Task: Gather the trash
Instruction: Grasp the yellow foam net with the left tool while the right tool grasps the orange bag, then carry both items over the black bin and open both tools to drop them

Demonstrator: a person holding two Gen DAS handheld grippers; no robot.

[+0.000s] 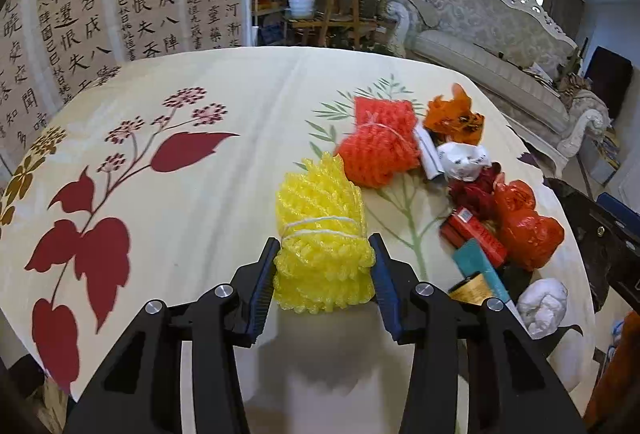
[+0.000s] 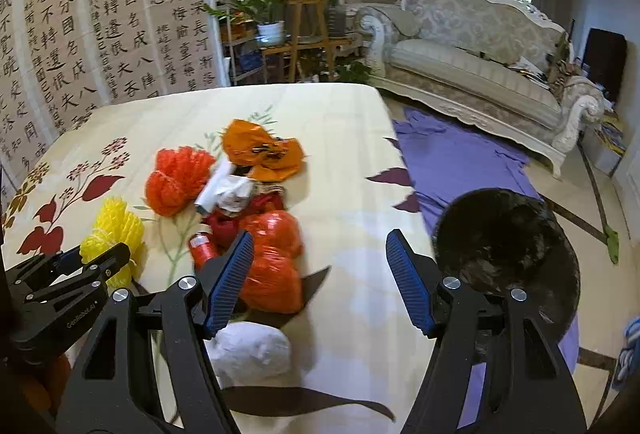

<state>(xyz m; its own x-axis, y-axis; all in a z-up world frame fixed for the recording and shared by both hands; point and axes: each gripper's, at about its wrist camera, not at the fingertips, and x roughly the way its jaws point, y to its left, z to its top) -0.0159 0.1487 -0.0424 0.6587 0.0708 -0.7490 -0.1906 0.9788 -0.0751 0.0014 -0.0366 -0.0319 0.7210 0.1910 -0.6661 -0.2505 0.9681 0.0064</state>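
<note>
My left gripper (image 1: 325, 254) is shut on a yellow foam net bundle (image 1: 322, 234) tied with white string, its pads pressing both sides; it also shows in the right wrist view (image 2: 114, 234). Beyond it lie a red foam net bundle (image 1: 378, 148), an orange wrapper (image 1: 454, 118), a crumpled white wrapper (image 1: 464, 156), a red plastic bag (image 1: 524, 230), a red box (image 1: 472, 234) and a white paper wad (image 1: 544, 304). My right gripper (image 2: 320, 254) is open and empty, above the table just right of the red plastic bag (image 2: 272, 258) and the white wad (image 2: 250, 352).
The table has a cream floral cloth (image 1: 200, 194). A black bin-bag opening (image 2: 508, 254) sits off the table's right edge over a purple sheet (image 2: 452, 158) on the floor. A sofa (image 2: 480, 46) and plant stand (image 2: 304, 26) stand beyond.
</note>
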